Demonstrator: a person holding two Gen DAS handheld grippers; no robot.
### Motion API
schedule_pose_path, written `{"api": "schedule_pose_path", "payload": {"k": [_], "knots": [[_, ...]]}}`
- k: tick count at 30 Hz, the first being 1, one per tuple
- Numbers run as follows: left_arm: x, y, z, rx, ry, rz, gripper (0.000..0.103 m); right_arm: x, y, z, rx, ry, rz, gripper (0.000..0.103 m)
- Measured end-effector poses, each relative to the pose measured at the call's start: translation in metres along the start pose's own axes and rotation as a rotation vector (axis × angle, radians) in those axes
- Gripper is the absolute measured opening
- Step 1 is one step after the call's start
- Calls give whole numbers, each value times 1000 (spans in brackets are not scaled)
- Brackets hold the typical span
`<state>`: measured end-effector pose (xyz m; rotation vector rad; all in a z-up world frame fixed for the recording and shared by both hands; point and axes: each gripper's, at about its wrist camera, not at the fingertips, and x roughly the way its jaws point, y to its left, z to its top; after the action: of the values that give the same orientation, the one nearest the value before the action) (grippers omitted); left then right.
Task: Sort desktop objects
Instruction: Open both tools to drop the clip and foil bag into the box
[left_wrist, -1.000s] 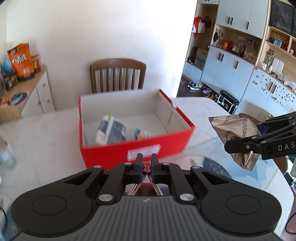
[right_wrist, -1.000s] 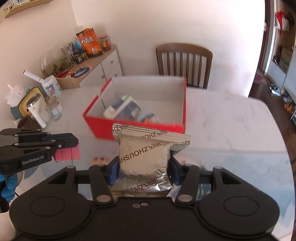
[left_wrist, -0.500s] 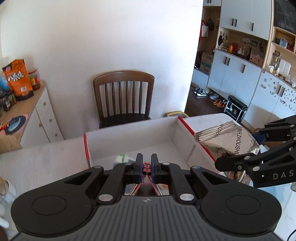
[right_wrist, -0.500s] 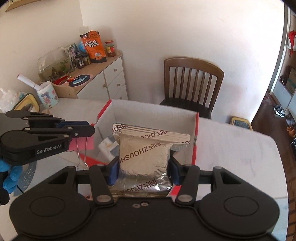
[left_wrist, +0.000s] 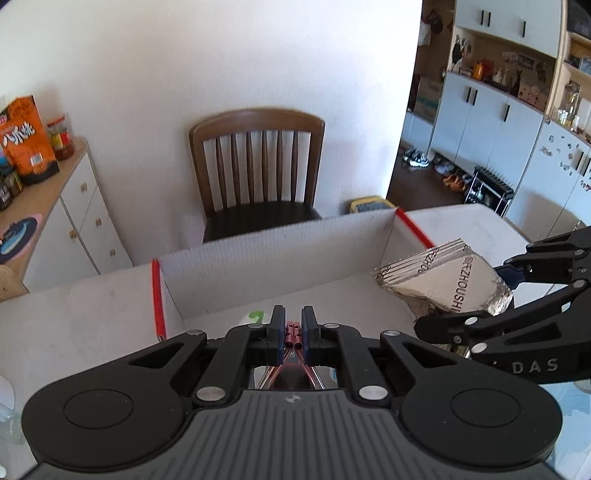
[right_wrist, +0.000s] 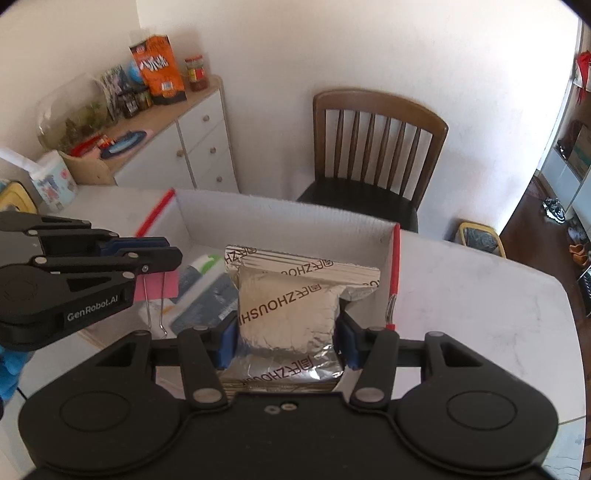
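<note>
Sunlit against a pale wall, a white table (right_wrist: 461, 280) is carrying a red cardboard box (left_wrist: 280, 254), and over it we are holding both tools. Our right gripper (right_wrist: 286, 341) is clamping a silver foil pouch (right_wrist: 291, 302) between its blue pads, jaws part-way apart and pressing on the pouch's sides, the pouch hanging over the right part of the box's white interior. Our left gripper (left_wrist: 293, 332) is pinching the pink wire handles of a binder clip (left_wrist: 293, 334), jaws nearly together; in the right wrist view the pink clip (right_wrist: 155, 291) is dangling below that gripper, above the box's left part. Inside the box a white and green packet (right_wrist: 207, 264) and a grey-blue packet (right_wrist: 210, 299) are lying, blurred. Beyond the box a brown wooden chair (left_wrist: 258, 166) is standing at the wall. To the left a white cabinet (right_wrist: 195, 147) is bearing an orange snack bag (right_wrist: 159, 68) and a red-lidded jar (right_wrist: 195, 72). A blue-gloved hand (right_wrist: 9, 369) is showing at the picture's left edge.
</note>
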<state>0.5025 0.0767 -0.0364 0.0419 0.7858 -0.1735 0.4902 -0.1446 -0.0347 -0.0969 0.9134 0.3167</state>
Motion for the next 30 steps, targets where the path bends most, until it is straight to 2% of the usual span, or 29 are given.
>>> {"api": "schedule_pose_path", "payload": {"k": [10,24,30], "knots": [[35,-2,-12,33,62,20,8,48,4,-8,-1,85,-10,53],[45,-3,-30,11,114,14,8,84,4,-23,-5,211,-18,54],[45,-4,-31,-13,125,9,8,85,9,-26,-19,210,-14,62]]}}
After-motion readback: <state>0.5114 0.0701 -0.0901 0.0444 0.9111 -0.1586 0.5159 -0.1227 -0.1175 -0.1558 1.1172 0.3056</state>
